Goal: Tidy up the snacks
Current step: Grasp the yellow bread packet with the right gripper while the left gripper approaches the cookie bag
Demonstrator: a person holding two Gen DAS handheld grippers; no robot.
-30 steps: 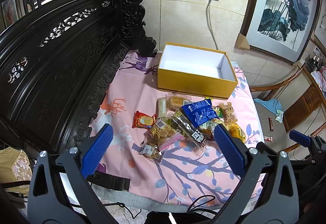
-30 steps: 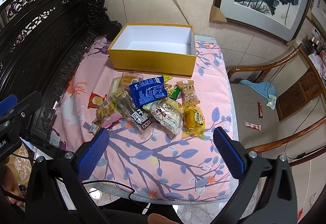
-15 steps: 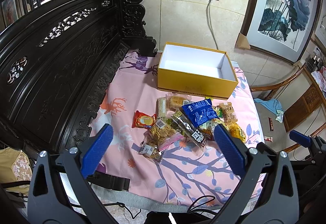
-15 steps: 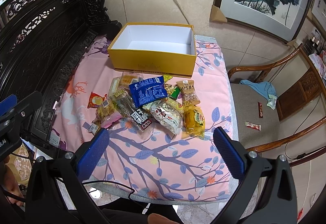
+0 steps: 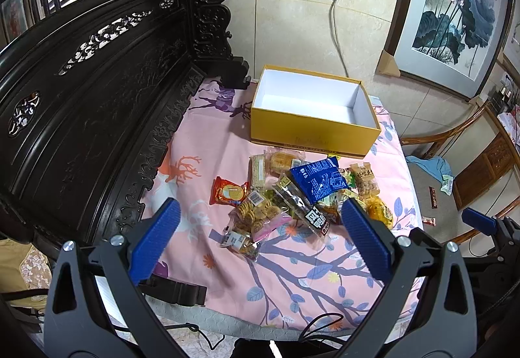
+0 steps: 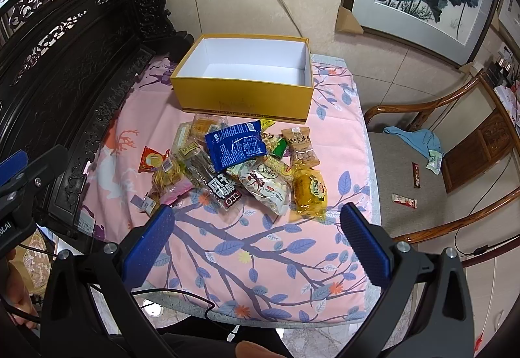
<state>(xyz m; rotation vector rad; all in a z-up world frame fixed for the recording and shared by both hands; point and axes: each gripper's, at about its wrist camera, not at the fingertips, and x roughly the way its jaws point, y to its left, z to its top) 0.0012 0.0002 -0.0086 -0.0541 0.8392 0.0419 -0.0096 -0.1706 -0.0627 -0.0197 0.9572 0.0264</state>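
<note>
- Nothing has moved since the earlier frames: your two grippers hang where they were and the snacks lie as before.
- Your left gripper (image 5: 260, 228) has its blue fingers spread wide and holds nothing; it hovers above the near part of the table (image 5: 211, 143), which wears a pink cloth printed with branches.
- Your right gripper (image 6: 256, 231) is likewise spread wide and empty, hovering over the near edge of the same cloth.
- Just ahead of both grippers lies the snack pile (image 6: 234, 163), loose packets overlapping one another.
- On top of the pile sits a blue packet (image 5: 320, 180), tilted; a black-and-clear packet (image 6: 214, 179) lies under its near corner.
- To the left of the pile, slightly apart, rests a small red packet (image 5: 227, 192).
- At the right end, nearest your right gripper, lies a yellow packet (image 6: 310, 190).
- Beyond the pile, just past its far edge, stands the yellow box (image 6: 243, 98), open on top with a white inside and no snack in it.
- Well off to the right of your right gripper, a wooden chair (image 6: 422, 117) carries a blue cloth and a few small wrappers.
</note>
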